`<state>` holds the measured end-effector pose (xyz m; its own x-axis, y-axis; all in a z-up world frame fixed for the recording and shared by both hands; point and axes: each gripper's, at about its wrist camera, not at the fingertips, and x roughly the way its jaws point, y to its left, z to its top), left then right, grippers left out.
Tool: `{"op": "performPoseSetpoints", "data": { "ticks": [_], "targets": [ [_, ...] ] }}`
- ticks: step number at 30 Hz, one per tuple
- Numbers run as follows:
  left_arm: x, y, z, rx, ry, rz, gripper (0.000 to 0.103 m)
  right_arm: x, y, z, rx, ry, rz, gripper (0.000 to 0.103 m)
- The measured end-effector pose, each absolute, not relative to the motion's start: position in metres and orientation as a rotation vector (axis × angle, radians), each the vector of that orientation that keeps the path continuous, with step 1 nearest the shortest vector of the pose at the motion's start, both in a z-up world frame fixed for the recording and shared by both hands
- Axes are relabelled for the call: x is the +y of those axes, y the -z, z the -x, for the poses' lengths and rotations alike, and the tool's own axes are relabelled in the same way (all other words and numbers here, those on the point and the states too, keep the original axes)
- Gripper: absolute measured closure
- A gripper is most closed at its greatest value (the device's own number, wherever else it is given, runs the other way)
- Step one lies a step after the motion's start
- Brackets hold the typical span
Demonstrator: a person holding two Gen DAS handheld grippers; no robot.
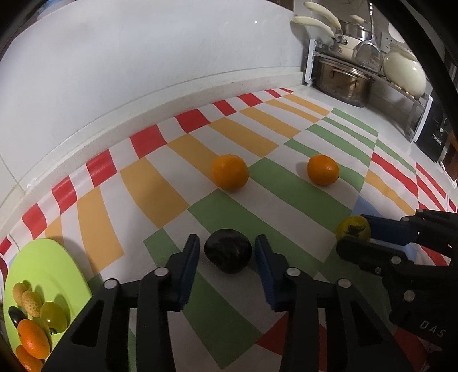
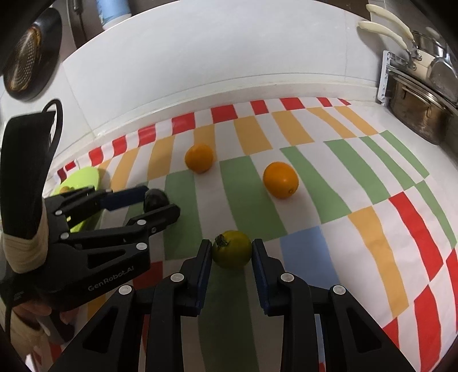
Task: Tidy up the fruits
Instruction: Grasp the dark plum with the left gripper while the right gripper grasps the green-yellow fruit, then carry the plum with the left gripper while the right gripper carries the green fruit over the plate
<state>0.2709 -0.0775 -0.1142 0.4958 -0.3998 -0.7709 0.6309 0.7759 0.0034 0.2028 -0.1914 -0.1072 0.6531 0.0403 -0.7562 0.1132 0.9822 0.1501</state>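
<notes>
Farthest left of the striped cloth sits a lime-green round plate, partly on the cloth's near-left corner; on it lie two small orange citrus fruits, a pale green grape, a dark grape and two tan oval kumquat-like fruits, all bunched at the plate's left end; the cloth itself is a flat mat of red, orange, green and white stripes spread along the white backsplash wall.

Right of the plate, on a green stripe of the cloth, the left gripper stands spread wide around a black, wrinkled, rounded fruit; its blue-padded fingers flank the fruit on both sides with a gap showing on each, so it grips nothing; the fruit rests on the cloth.

Beyond that, toward the wall, two round orange citrus fruits lie apart on the cloth, one left of the other.

Further right along the cloth's near edge, the right gripper is closed in on a small yellow-green tomato with a dark stem; both pads press against its sides, and the tomato appears to sit on the cloth, beside a pale blue patch.

Past the cloth's far-right end, a metal rack holds a steel stockpot, cream-handled pans and a cream lidded pot.
</notes>
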Motion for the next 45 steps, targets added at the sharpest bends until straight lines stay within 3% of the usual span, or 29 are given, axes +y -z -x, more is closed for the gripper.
{"op": "performPoseSetpoints", "data": {
  "ticks": [3,45],
  "targets": [
    [-0.077,0.114,-0.271,0.849,0.638,-0.294,0.072,-0.193,0.106,-0.205,0.859,0.042,-0.192,0.073],
    [0.017,0.023,-0.185,0.745,0.329,-0.067,0.072,-0.148,0.032,-0.177,0.680,-0.204,-0.102,0.073]
  ]
}}
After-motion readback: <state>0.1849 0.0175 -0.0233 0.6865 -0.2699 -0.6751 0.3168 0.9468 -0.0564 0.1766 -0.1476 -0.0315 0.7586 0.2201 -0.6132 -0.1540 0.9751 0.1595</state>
